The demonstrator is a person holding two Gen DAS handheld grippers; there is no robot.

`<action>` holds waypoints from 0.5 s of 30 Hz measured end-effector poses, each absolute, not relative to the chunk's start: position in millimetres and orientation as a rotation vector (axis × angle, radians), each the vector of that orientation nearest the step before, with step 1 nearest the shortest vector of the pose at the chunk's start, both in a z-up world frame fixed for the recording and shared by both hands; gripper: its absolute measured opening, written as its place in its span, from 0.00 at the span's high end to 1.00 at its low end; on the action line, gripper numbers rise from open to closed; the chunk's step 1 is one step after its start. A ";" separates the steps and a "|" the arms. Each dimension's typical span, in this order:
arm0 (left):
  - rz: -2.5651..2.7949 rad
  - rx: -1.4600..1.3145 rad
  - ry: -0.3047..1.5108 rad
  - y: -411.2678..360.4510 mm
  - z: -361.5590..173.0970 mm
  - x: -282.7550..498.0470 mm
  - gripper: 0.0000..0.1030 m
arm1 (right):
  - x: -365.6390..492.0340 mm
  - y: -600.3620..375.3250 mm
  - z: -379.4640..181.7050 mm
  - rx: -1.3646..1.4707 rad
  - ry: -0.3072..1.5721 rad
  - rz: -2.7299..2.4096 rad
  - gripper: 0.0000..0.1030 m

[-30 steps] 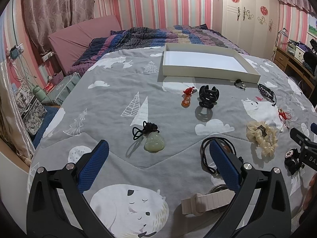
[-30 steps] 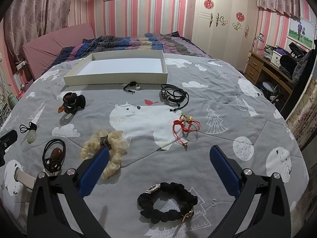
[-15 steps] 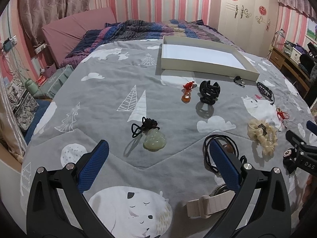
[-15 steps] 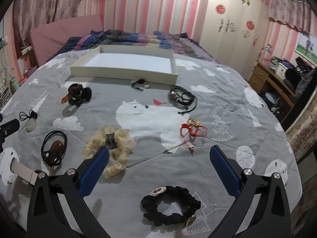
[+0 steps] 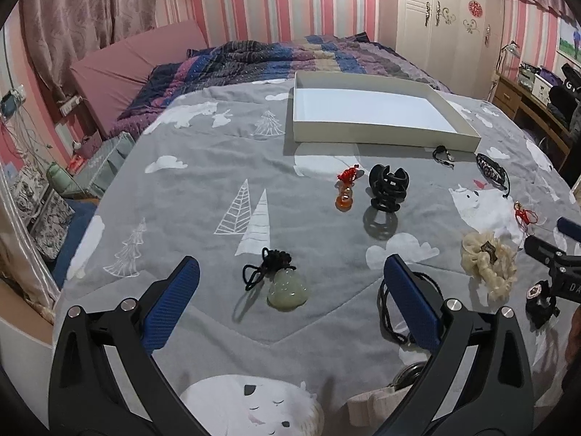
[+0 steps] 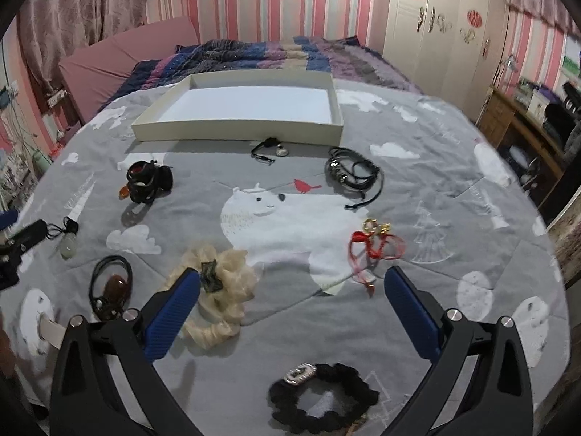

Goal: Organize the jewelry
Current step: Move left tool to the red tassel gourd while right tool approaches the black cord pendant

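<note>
Jade-green pendant on a black cord, sitting lower centre of the left wrist view, dead between the spread pads of the left gripper and just ahead of them. Long axis running up-left toward the knotted cord, stone end nearer. Probably the easiest first grab, left side clearly closer. Right gripper also wide open, holding nothing, cream scrunchie against its left pad, red string bracelet just off the right one, black scrunchie low in frame. White tray up top of centre, nothing in it yet, near wall facing the pile. Plenty of bare grey quilt between pendant and tray, only the black hair claw and orange charm roughly on the way. Soft bedding, so might sink a bit when pressing down.
</note>
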State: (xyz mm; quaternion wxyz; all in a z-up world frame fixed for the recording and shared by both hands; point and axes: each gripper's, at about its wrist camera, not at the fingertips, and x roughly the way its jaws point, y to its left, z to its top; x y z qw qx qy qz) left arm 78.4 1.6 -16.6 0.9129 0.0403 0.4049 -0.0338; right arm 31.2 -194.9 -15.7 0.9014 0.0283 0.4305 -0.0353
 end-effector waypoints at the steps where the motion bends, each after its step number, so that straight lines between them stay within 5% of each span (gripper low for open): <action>1: -0.076 0.074 0.848 2.0 -17.8 81.7 0.03 | 33.9 -195.5 -17.1 0.075 0.902 -0.060 0.02; 15: -0.176 0.136 0.889 -5.3 7.8 148.8 0.03 | 112.5 -196.3 7.4 -0.001 0.950 -0.016 0.02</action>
